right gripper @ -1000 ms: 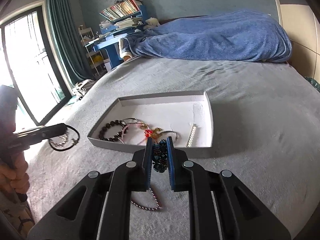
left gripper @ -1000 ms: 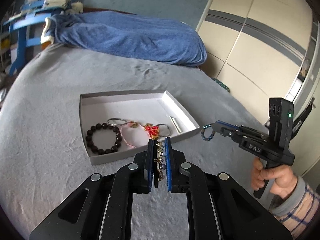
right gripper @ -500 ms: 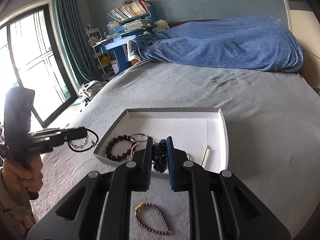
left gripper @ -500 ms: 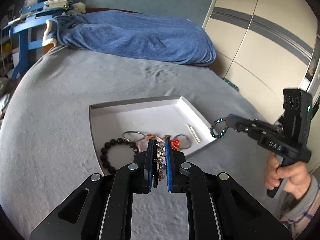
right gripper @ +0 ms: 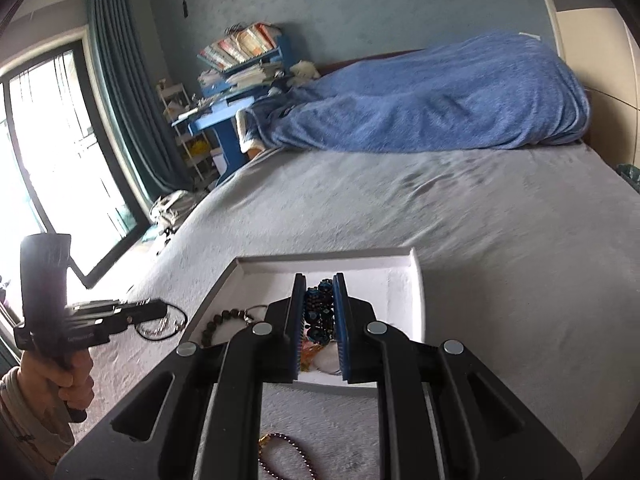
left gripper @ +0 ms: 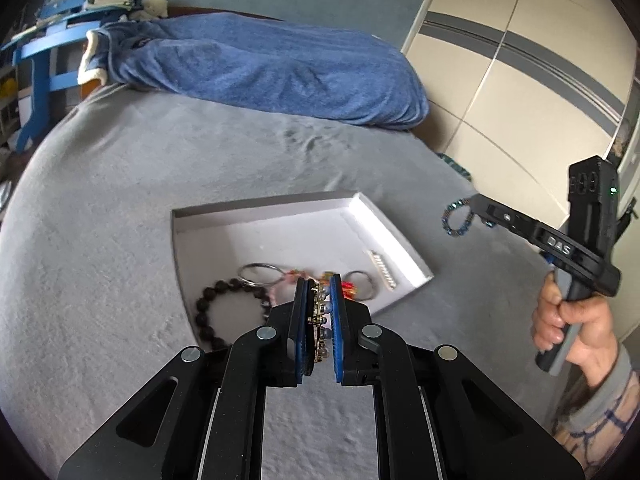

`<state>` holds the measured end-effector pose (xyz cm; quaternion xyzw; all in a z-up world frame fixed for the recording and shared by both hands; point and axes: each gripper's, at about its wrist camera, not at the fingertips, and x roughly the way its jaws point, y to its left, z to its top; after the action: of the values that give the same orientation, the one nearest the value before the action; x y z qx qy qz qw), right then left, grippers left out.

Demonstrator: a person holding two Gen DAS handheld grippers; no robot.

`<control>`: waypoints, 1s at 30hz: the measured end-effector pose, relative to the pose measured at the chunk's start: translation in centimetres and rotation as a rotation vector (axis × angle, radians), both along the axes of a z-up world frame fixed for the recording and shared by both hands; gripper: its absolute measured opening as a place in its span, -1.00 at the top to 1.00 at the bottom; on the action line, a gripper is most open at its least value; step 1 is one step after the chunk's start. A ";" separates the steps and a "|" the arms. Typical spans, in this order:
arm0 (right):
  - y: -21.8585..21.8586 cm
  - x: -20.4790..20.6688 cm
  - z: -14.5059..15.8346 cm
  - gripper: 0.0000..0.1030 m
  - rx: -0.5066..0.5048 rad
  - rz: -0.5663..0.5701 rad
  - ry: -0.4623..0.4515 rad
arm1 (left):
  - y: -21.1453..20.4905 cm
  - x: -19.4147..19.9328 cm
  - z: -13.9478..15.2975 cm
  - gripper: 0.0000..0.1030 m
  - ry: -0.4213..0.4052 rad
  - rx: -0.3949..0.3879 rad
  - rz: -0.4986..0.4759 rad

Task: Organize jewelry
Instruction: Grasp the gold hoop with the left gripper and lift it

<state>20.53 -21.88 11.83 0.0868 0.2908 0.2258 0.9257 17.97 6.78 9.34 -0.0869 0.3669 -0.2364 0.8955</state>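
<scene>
A: What is hidden or hard to make out?

B: The left tool (left gripper: 319,312) is clenched on a charm bracelet (left gripper: 319,322); only gold links and pale beads show between its blue pads, the rest is covered. In the right wrist view its black cord loop (right gripper: 162,322) hangs blurred, left of the white tray (right gripper: 416,280). The right tool (right gripper: 319,312) is clenched on a dark blue bead bracelet (right gripper: 320,312), bunched between the pads so its full shape is unclear.

A: Where is the jewelry relative to the tray?

B: The tray lies on the grey bed (left gripper: 120,200). Inside it: a black bead bracelet (left gripper: 224,312) at the near left, partly cut off by the left tool, a metal ring (left gripper: 260,271), a red charm (left gripper: 349,288) and a small silver bar (left gripper: 383,266) by the right wall. The blue bracelet hangs in the air just right of the tray in the left wrist view. A purple bead bracelet (right gripper: 288,458) lies on the bed in front of the tray, partly behind the right tool
</scene>
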 end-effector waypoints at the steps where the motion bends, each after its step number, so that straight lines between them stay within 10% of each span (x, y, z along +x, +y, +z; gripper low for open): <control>1: -0.3 -0.1 0.1 0.74 0.011 -0.004 0.002 | -0.3 -0.2 -0.1 0.78 0.022 -0.019 -0.026; 9: -0.4 -0.6 0.2 0.74 0.001 -0.006 -0.003 | -3.5 -1.3 -5.8 0.78 0.315 -0.181 -0.234; 30: -0.9 -0.9 0.2 0.74 -0.001 -0.014 -0.006 | -8.9 -3.7 -8.8 0.38 0.278 0.211 -0.344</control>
<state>19.60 -22.76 12.06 0.0875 0.2876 0.2195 0.9281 14.27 -2.08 0.51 0.0389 0.5187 -0.3315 0.7871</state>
